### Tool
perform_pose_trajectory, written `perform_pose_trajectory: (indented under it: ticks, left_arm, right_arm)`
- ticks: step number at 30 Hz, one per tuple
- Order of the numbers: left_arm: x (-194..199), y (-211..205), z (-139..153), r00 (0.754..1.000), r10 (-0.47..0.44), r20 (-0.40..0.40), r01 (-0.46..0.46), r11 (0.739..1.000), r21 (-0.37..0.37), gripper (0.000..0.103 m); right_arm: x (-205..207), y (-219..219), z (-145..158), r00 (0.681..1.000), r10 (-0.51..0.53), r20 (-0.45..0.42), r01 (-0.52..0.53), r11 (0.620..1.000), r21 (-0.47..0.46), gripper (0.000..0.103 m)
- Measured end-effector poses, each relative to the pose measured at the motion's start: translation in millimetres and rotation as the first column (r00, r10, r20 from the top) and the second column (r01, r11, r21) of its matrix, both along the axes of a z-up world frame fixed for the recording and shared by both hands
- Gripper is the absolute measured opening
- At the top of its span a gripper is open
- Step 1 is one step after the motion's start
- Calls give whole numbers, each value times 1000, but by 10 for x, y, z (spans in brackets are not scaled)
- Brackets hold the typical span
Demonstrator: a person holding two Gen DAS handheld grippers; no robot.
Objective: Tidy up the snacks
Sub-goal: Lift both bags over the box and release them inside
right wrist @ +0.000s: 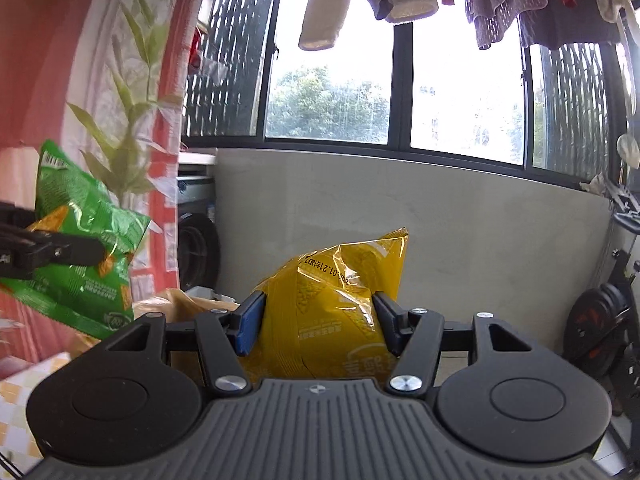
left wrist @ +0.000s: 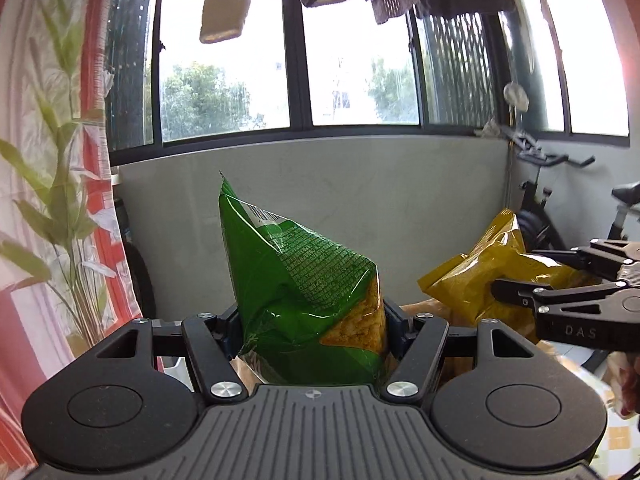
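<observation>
Here, nearest the left wrist camera, the left tongs (left wrist: pixel 314 326) pinch a green snack bag (left wrist: pixel 304 280) between both pads, the jaws partway apart and the bag raised in the air, tilted, with a clear patch showing orange snacks; a barcode and dense small print run across its back, too fine to read. Just to its right the right tongs (right wrist: pixel 320 326) pinch a yellow snack bag (right wrist: pixel 336 300) in the same way, about half spread; a printed date code near its top reads partly "01.21", the rest creased; the letters "DAS" show on the side of the right tongs in the left wrist view. Below and between the bags lies a brown paper bag (right wrist: pixel 180 302), blurred; further back stands a grey wall (left wrist: pixel 360 192) under a wide window (left wrist: pixel 352 60); a bamboo-print curtain (left wrist: pixel 52 140) hangs at left, an exercise bike (left wrist: pixel 560 200) stands at right, and laundry (right wrist: pixel 520 4) hangs overhead before the glass.
</observation>
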State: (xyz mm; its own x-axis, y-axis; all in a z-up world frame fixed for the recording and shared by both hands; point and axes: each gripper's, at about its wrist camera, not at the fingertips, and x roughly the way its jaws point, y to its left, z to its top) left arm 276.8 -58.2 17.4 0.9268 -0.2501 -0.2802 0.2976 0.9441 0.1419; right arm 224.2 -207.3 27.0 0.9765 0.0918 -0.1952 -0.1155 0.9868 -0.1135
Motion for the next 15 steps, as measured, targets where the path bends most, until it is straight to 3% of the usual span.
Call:
perform_pose_trajectory:
  ticks: [5, 10, 13, 15]
  left_arm:
    - [326, -219, -194, 999, 11, -49, -8, 998, 60, 69]
    - [445, -281, -314, 998, 45, -50, -39, 993, 108, 79]
    - [458, -181, -328, 995, 32, -91, -26, 998, 65, 90]
    - [429, -101, -330, 995, 22, -101, -17, 999, 41, 90]
  right_arm:
    - [262, 102, -209, 999, 1, -54, -6, 995, -95, 60]
    - [444, 72, -363, 990, -10, -144, 0, 998, -65, 61]
    - [453, 37, -372, 987, -13, -160, 8, 999, -33, 67]
    - [408, 17, -354, 988, 3, -153, -4, 1000, -9, 70]
